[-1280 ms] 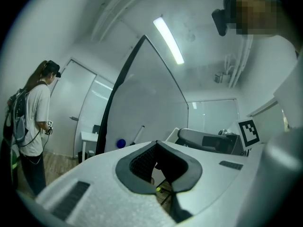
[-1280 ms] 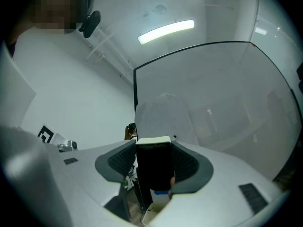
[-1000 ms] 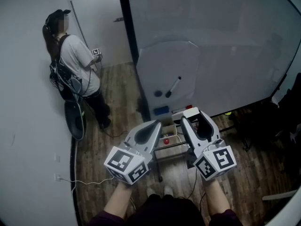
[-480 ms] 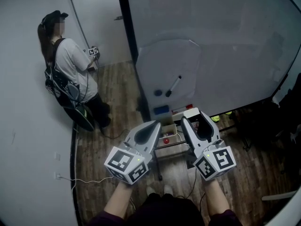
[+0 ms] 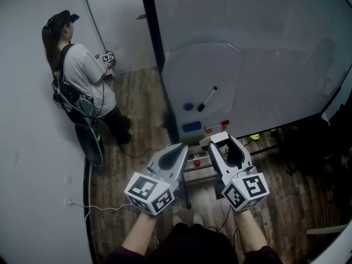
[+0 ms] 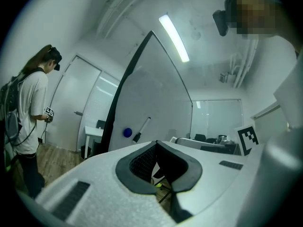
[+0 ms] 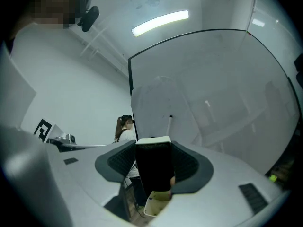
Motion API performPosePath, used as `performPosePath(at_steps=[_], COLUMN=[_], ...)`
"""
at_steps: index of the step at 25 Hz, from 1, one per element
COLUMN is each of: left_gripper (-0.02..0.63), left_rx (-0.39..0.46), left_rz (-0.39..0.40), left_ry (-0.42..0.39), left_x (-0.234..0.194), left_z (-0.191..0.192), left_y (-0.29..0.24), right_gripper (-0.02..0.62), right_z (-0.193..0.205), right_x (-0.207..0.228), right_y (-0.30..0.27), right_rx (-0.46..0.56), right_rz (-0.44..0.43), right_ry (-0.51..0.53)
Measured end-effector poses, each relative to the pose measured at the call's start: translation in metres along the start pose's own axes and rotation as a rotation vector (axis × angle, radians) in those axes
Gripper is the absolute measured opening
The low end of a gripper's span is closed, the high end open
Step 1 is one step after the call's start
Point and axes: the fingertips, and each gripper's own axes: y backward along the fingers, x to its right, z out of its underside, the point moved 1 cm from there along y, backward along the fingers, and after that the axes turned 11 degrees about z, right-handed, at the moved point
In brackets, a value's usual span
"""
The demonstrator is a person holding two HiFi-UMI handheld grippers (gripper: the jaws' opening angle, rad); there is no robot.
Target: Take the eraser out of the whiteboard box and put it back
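Observation:
My right gripper (image 5: 216, 142) is shut on the eraser (image 5: 218, 138), a black block with a white top. In the right gripper view the eraser (image 7: 154, 167) stands upright between the jaws, and the cream whiteboard box (image 7: 158, 204) shows just below it. In the head view the box (image 5: 198, 157) sits between the two grippers on the whiteboard's stand, mostly hidden, with a red thing (image 5: 196, 163) in it. My left gripper (image 5: 179, 148) hangs to the left of the box, jaws shut on nothing; its closed tip (image 6: 156, 144) points at the board.
The whiteboard (image 5: 264, 65) carries a marker (image 5: 207, 99), a blue magnet (image 5: 188, 106) and a blue block (image 5: 192, 127). A person (image 5: 82, 76) stands at the left wall holding a gripper. Cables lie on the wooden floor (image 5: 137, 103).
My right gripper with the eraser has shifted slightly left and back toward me. The person at the left wall has stepped a little farther away. The left gripper has barely moved.

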Motion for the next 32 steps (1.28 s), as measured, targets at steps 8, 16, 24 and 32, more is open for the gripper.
performPosePath(at_steps=[8, 16, 24, 32], left_gripper=[0.005, 0.006, 0.005, 0.005], left_rx=[-0.016, -0.049, -0.064, -0.073], left_rz=[-0.016, -0.027, -0.032, -0.039], left_ry=[0.019, 0.049, 0.064, 0.077], left_x=[-0.009, -0.017, -0.023, -0.027], left_z=[0.012, 0.033, 0.045, 0.053], left_y=[0.003, 0.005, 0.005, 0.007], right_gripper=[0.225, 0.225, 0.225, 0.225], right_z=[0.012, 0.039, 0.067, 0.106], right_x=[0.0, 0.001, 0.006, 0.01], right_y=[-0.003, -0.009, -0.019, -0.035], right_rx=[-0.021, -0.073, -0.119, -0.179], right_rz=[0.009, 0.016, 0.028, 0.038], right_ry=[-0.002, -0.01, -0.019, -0.027])
